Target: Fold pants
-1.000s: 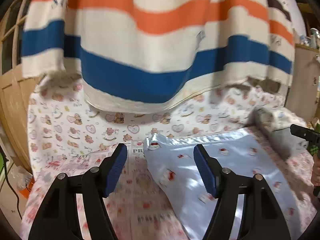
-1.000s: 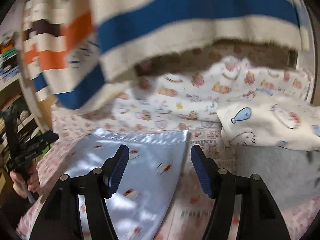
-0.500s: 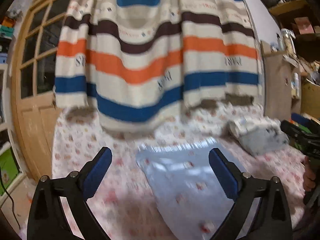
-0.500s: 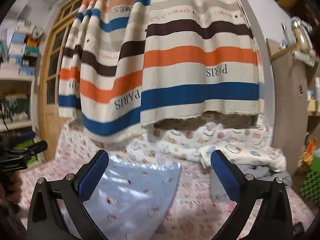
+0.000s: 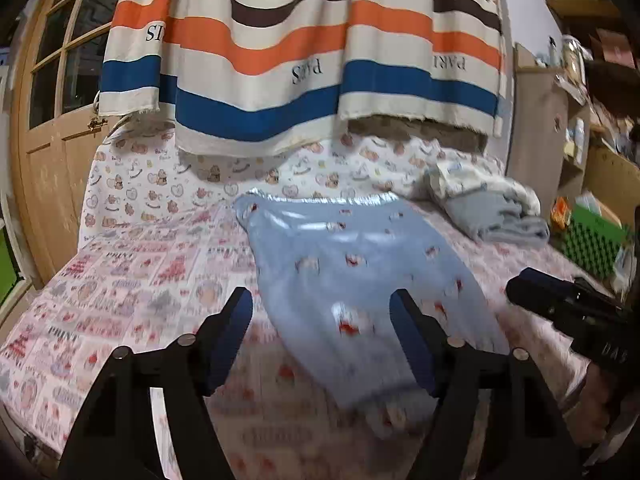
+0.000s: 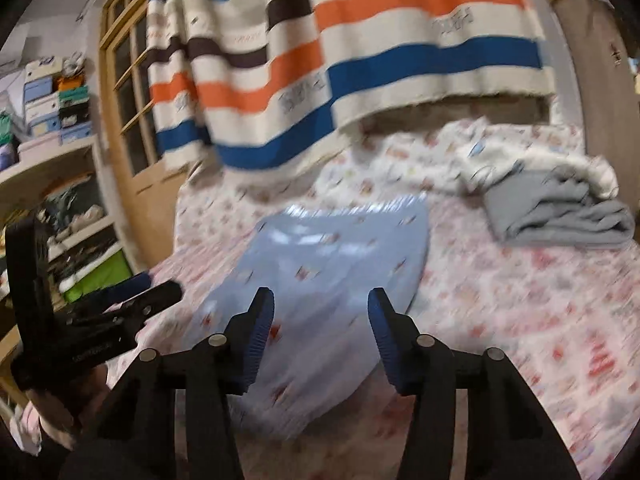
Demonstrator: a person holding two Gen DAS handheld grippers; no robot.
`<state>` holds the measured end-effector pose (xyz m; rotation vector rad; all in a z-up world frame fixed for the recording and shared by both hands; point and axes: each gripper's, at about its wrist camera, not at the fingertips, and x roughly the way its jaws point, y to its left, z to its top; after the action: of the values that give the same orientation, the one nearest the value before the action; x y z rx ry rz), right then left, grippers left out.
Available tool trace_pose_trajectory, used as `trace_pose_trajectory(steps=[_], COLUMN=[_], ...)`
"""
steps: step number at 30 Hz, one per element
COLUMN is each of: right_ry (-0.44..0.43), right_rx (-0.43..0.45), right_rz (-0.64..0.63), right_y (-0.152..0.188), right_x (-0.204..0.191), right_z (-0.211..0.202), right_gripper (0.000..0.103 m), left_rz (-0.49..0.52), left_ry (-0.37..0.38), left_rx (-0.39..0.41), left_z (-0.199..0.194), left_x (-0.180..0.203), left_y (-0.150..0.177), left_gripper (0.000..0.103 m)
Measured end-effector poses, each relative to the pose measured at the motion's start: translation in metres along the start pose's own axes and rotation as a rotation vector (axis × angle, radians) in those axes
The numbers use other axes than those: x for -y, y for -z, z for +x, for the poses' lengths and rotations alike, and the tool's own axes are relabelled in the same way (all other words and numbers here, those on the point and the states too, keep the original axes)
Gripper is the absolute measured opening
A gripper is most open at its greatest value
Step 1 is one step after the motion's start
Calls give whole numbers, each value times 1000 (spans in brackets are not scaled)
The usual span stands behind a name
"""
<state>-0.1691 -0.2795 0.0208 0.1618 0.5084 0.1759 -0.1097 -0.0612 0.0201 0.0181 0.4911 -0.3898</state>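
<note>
Both tongs hung empty above the pale blue pants.
The left tongs (image 5: 322, 334) gaped wide and the right tongs (image 6: 321, 330) stood narrower but parted, while the pants (image 5: 360, 276) lay spread flat on the patterned bed (image 5: 120, 280), a grey blanket (image 6: 560, 212) beside them.

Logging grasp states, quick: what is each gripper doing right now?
Left gripper: open, holding nothing, above the blue pants.
Right gripper: open, holding nothing.
</note>
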Motion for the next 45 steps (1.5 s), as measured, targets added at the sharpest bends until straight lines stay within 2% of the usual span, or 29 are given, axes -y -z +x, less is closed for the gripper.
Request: trace_pose_trajectory(steps=[4, 7, 9, 13, 15, 17, 19, 21, 23, 25, 30, 36, 41, 45], right_ry=[-22, -53, -45, -34, 1, 18, 21, 8, 15, 29, 98, 170, 150, 159], right_rx=[-22, -56, -82, -108, -120, -128, -141, -138, -105, -86, -131, -115, -126, -122], right_rz=[-105, -141, -168, -163, -160, -154, -159, -188, -218, -253, -305, -463, -391, -384], right_y=[26, 39, 45, 48, 47, 47, 48, 50, 51, 52, 57, 70, 67, 67], right_x=[-18, -26, -31, -32, -31, -29, -30, -34, -40, -48, -55, -75, -66, -64], right_z=[-11, -12, -7, 2, 7, 11, 13, 11, 4, 1, 17, 19, 19, 17], right_gripper=[41, 37, 36, 35, 26, 25, 24, 24, 24, 25, 25, 25, 25, 25], left_rz=[68, 98, 106, 96, 97, 104, 99, 74, 57, 59, 63, 61, 53, 51], left_ry=[-40, -36, -45, -54, -59, -69, -67, -39, -13, -22, -17, -10, -9, -19], left_rx=[-22, -59, -77, -85, -79, -77, -72, -58, -39, -21, -26, -13, -13, -28], left_z=[-12, -9, -5, -1, 1, 7, 11, 11, 8, 5, 3, -6, -6, -4], left_x=[10, 15, 18, 20, 20, 21, 21, 21, 21, 23, 25, 25, 26, 26], left_y=[24, 36, 42, 48, 47, 43, 40, 39, 38, 39, 42, 49, 52, 56], left_gripper=[62, 55, 48, 46, 46, 45, 36, 22, 21, 21, 7, 5, 5, 5])
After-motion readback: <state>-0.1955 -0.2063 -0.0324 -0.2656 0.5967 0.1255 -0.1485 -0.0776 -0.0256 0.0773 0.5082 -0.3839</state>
